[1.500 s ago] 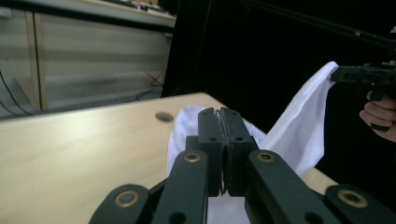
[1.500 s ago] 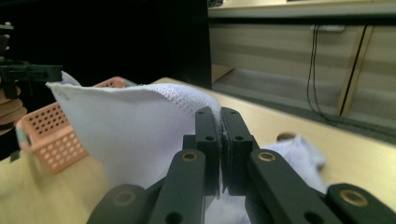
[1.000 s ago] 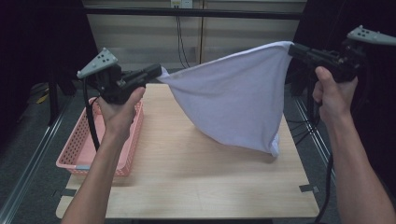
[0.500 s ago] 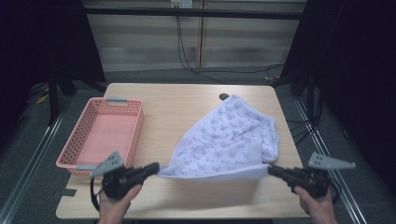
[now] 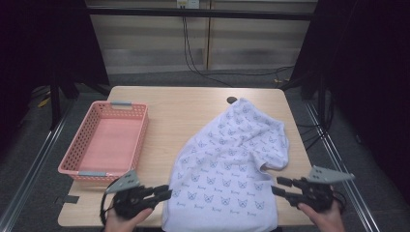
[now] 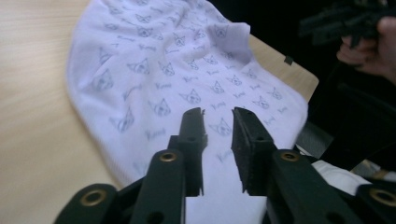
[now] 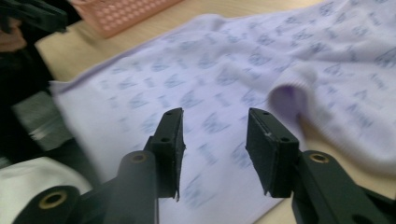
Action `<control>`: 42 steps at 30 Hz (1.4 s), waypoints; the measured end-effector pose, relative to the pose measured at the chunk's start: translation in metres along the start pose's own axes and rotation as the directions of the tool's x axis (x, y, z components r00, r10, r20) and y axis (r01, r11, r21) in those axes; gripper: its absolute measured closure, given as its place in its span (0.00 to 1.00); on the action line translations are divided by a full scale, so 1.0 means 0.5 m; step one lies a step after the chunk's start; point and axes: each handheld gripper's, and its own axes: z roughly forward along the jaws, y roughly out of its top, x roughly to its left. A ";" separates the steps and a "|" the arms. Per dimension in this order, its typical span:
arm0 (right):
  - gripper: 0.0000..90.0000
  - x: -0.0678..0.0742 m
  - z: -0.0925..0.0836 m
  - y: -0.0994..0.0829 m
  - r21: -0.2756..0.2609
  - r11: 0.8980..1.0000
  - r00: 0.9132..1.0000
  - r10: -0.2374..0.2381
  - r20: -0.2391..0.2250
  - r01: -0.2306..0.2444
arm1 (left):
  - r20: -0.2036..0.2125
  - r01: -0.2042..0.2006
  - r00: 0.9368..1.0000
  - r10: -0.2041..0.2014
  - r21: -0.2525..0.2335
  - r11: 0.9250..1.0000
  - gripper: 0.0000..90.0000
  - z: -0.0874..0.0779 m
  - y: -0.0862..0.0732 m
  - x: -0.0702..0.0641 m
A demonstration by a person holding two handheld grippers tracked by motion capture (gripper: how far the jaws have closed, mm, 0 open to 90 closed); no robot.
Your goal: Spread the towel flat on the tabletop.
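Observation:
A white cloth (image 5: 232,159) printed with small cat faces lies spread on the wooden table (image 5: 183,101), its near hem hanging over the front edge. My left gripper (image 5: 167,194) sits at the cloth's near left corner. Its jaws have just been opening and stand apart in the left gripper view (image 6: 218,114), with the cloth (image 6: 163,70) lying under them, not pinched. My right gripper (image 5: 276,186) is off the near right corner. Its jaws have just been opening too and stand wide (image 7: 215,114) above the cloth (image 7: 224,70), gripping nothing.
A pink plastic basket (image 5: 145,130) stands empty on the table's left side; its corner shows as the basket (image 7: 126,11) in the right gripper view. A dark round spot (image 5: 231,100) marks the far table edge. Bare wood lies between basket and cloth.
The cloth, held stretched in the air a second ago, came down onto the table. Both hands dropped to the front edge, and both grippers have let go of its corners.

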 end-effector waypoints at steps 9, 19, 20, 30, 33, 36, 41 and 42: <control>0.56 -0.098 0.157 0.063 0.095 0.995 0.997 -0.013 0.071 0.006 | -0.017 -0.007 1.000 0.011 0.198 0.980 0.87 0.202 0.029 0.107; 0.95 -0.077 0.117 -0.017 0.209 0.978 0.996 -0.010 0.092 -0.010 | 0.025 -0.046 0.999 0.040 0.302 0.952 1.00 0.162 -0.026 0.067; 0.95 -0.073 0.109 -0.028 0.225 0.974 0.996 -0.001 0.087 -0.018 | 0.046 -0.055 0.998 0.043 0.309 0.949 1.00 0.157 -0.031 0.057; 0.95 -0.020 0.036 -0.072 0.197 0.980 1.000 0.007 0.001 -0.007 | 0.194 -0.113 0.980 0.036 0.401 0.909 1.00 0.095 -0.082 -0.034; 0.89 -0.005 0.020 -0.070 0.171 0.985 0.999 0.007 -0.038 -0.001 | 0.230 -0.115 0.972 0.042 0.311 0.943 0.97 0.079 -0.072 -0.044; 0.76 -0.004 0.018 -0.065 0.148 0.989 0.999 0.012 -0.036 -0.007 | 0.219 -0.108 0.974 0.055 0.238 0.965 0.91 0.085 -0.046 -0.023; 0.69 -0.028 0.038 -0.047 0.122 0.992 1.000 0.021 -0.016 -0.019 | 0.119 -0.078 0.991 0.056 0.191 0.978 0.91 0.143 0.013 0.038; 0.69 -0.035 0.047 -0.042 0.125 0.992 1.000 0.018 -0.011 -0.016 | 0.099 -0.088 0.993 0.069 0.207 0.974 0.90 0.155 0.020 0.046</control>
